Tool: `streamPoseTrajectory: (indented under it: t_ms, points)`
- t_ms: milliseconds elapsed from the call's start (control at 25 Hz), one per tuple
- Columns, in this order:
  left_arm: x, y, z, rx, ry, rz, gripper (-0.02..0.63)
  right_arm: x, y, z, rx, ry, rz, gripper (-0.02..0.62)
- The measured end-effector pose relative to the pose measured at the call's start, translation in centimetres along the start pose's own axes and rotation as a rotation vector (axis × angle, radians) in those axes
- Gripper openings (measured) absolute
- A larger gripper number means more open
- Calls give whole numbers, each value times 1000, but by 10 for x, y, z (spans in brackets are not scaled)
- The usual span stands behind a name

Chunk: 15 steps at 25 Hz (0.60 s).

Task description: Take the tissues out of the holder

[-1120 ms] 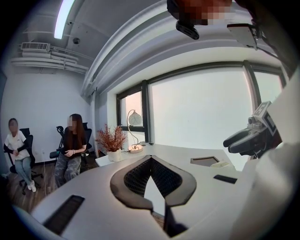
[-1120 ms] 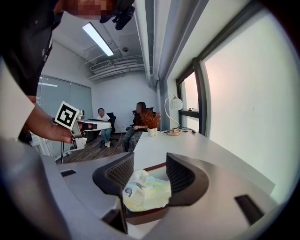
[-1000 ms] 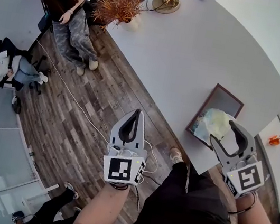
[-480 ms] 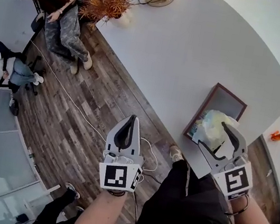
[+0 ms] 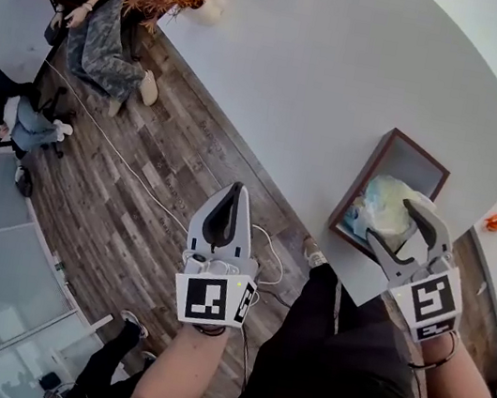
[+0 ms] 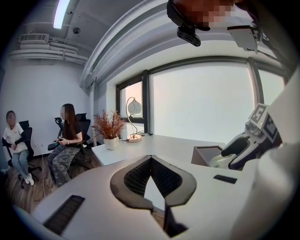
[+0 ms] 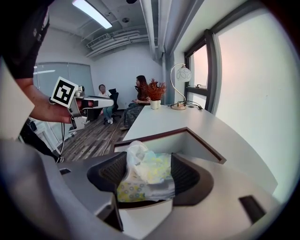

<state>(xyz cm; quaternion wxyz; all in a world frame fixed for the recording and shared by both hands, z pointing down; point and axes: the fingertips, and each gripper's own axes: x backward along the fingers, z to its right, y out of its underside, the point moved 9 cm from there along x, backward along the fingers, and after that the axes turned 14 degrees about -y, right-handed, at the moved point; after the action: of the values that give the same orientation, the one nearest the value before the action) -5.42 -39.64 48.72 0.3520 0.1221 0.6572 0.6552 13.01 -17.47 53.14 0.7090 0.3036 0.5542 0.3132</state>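
The right gripper (image 5: pixel 395 221), jaws wide around the tissue pack (image 7: pixel 145 176), should close softly, then lift straight from the holder (image 7: pixel 185 140).

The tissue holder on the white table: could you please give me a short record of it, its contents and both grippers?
holder: open, brown-rimmed box near the edge of the white table
contents: crumpled tissue pack, inside the holder
right gripper: jaws wide apart on either side of the tissue pack, not clamped on it
left gripper: jaws together, empty, held over the wooden floor, away from the holder
task state: tissues not yet taken out
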Motion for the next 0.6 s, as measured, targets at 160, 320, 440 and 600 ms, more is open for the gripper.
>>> streamPoseTrajectory:
  t_ms: [160,320,440,600]
  points:
    - [-4,6,1,0,5,-21,5,-1,1,6,7,4,-2,223]
    - [-8,11,0,-1,9,-31,5,-3,3,8,-8,11,-12,136]
    - [-11,11,1,0,8,-32,5,-4,5,12,-2,28,-7,75]
    - [-10,12,-1,5,-2,-32,5,-2,6,13,-14,31,4,32]
